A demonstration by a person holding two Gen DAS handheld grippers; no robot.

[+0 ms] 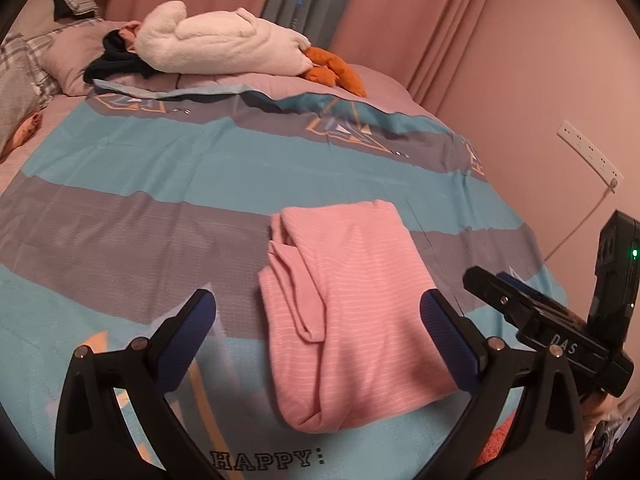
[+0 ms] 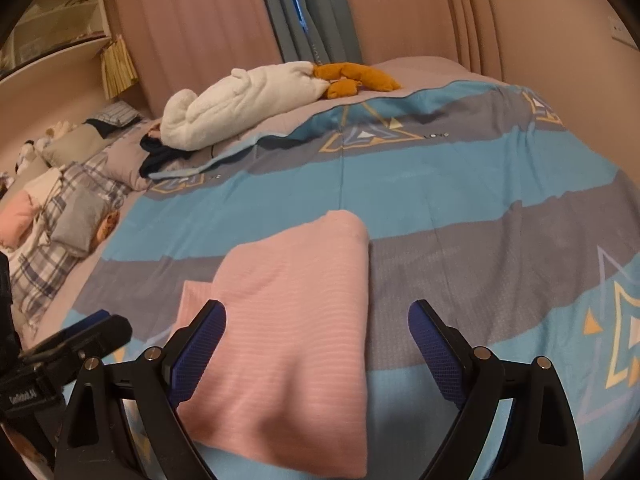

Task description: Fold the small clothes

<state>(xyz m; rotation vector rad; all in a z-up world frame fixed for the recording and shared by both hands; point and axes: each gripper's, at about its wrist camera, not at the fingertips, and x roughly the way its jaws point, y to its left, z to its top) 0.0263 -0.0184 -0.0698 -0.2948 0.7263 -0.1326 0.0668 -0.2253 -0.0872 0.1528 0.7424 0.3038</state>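
A pink, finely striped garment [image 1: 360,280] lies folded into a rough rectangle on the blue and grey bedspread [image 1: 140,200]. In the left wrist view its layered edges show on the left side. My left gripper [image 1: 319,304] hovers just above its near end, open wide, nothing pressed between the blue pads [image 1: 188,336]. In the right wrist view the same garment [image 2: 296,300] lies smooth and flat. My right gripper [image 2: 317,310] is open above its near right part, the pads clear of the cloth. Each gripper's black body shows at the edge of the other's view.
A white plush toy [image 1: 216,40] with orange feet lies at the far side of the bed, beside dark clothing [image 1: 116,60] and plaid pillows [image 2: 60,240]. Pink curtains hang behind. A power strip [image 1: 588,152] with a cable is on the right wall.
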